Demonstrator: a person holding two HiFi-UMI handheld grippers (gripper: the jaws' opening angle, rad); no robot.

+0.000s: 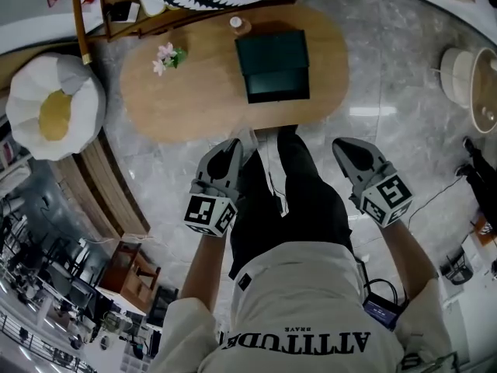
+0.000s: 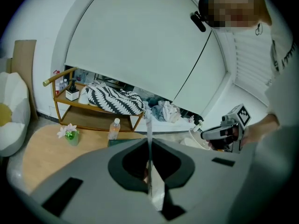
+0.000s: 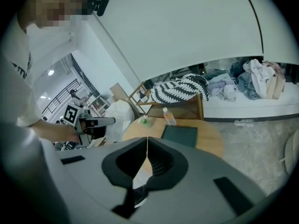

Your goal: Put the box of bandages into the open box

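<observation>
One dark green box [image 1: 272, 64] open on the table [image 1: 186, 99]; left gripper [image 1: 234, 148], right gripper [image 1: 344, 148] fingers pressed together.

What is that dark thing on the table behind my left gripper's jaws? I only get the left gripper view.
Observer: A dark green box, lying on the wooden table right of the flowers.
Operator: Is the right gripper carrying anything?
Observer: No. The right gripper has its jaws together, nothing between them.
Operator: Am I over the table yet?
Observer: Not by the head view: the left gripper and the right one show against the floor, short of the table's near edge.
</observation>
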